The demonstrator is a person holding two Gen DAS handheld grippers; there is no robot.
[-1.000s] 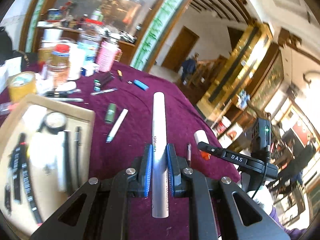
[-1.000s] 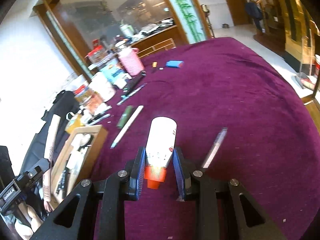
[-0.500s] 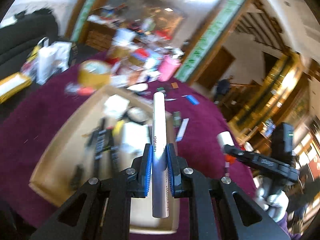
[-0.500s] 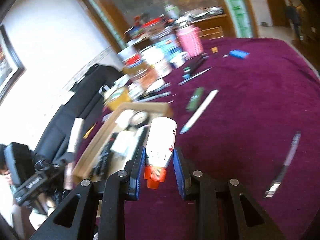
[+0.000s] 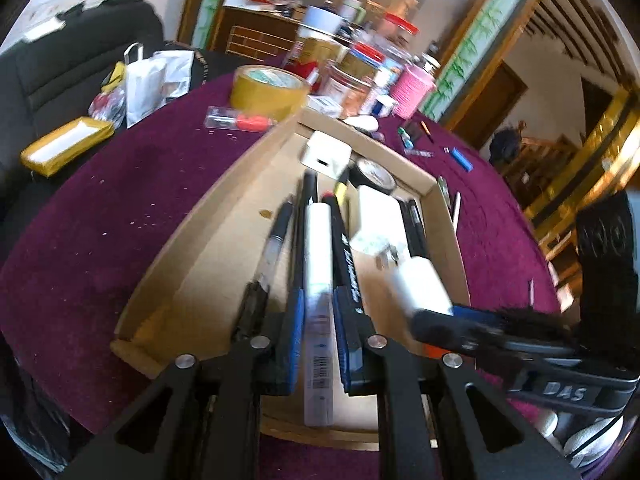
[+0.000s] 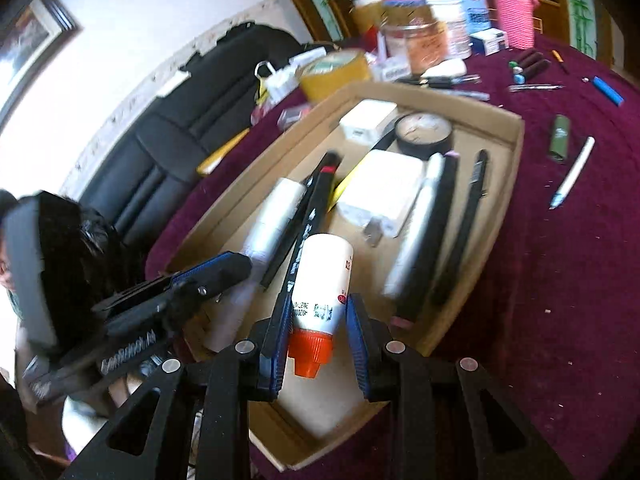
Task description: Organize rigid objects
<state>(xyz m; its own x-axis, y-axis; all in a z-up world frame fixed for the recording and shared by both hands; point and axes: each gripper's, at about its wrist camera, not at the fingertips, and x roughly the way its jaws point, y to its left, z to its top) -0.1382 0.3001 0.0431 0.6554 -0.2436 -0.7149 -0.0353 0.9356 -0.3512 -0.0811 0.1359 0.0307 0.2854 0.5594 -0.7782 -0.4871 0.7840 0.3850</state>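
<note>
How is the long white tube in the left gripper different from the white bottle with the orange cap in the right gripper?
The long white tube is slim and pen-like; the white bottle with the orange cap is shorter and fatter. The tube shows no coloured cap; the bottle's cap points back toward its camera. Both are white, each clamped in a gripper, left gripper or right gripper, above the cardboard tray.

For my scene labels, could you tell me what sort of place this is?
Probably a restaurant or hotel hall: a big round table in purple cloth, gilded wooden stairs and a wooden sideboard.
</note>
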